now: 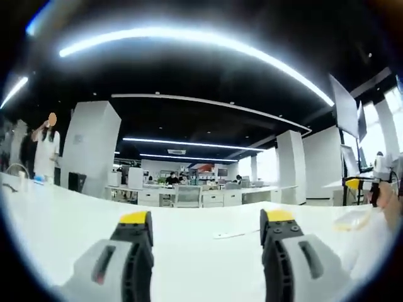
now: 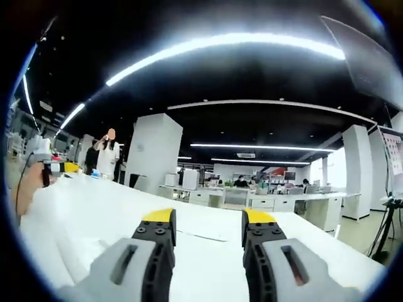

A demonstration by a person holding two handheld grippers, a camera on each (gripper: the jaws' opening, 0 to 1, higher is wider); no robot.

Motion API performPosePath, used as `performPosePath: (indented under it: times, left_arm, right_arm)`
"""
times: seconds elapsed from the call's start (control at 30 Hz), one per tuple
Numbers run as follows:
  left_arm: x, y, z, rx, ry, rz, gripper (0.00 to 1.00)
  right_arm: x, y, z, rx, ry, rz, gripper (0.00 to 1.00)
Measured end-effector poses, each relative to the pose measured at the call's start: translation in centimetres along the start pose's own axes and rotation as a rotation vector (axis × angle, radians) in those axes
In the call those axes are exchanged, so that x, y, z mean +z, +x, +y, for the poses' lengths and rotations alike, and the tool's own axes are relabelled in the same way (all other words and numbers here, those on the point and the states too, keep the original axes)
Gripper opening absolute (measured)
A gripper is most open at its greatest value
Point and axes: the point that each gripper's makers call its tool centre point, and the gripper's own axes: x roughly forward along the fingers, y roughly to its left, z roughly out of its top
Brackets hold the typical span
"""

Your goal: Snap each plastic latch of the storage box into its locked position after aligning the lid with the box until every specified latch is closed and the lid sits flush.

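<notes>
We make out the box (image 1: 354, 219) as a pale, see-through plastic shape lying low and flat on the white surface (image 1: 189, 251), at the far right of the left gripper view. It is too blurred for us to tell lid from body, or how its latches stand.

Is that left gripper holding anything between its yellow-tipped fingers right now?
No: in the left gripper view the left gripper has its fingers wide apart, with just bare white table between them.
</notes>
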Motion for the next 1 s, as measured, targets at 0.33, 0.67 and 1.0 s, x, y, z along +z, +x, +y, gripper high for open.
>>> performPosePath:
  times: [0.33, 0.67, 1.0]
  left_arm:
    - [-0.1, -0.1, -3.2, -0.106, -0.051, 0.001, 0.69]
    - [0.1, 0.6, -9.5, -0.293, 0.004, 0.021, 0.65]
    - [-0.3, 3.1, -18.8, -0.551, 0.039, 0.094, 0.67]
  right_arm:
    - [0.9, -0.8, -1.0, -0.027, 0.005, -0.012, 0.41]
    - [2.9, -2.3, -2.8, -0.088, 0.005, -0.079, 0.41]
    - [3.0, -2.7, -3.4, -0.095, 0.011, -0.083, 0.41]
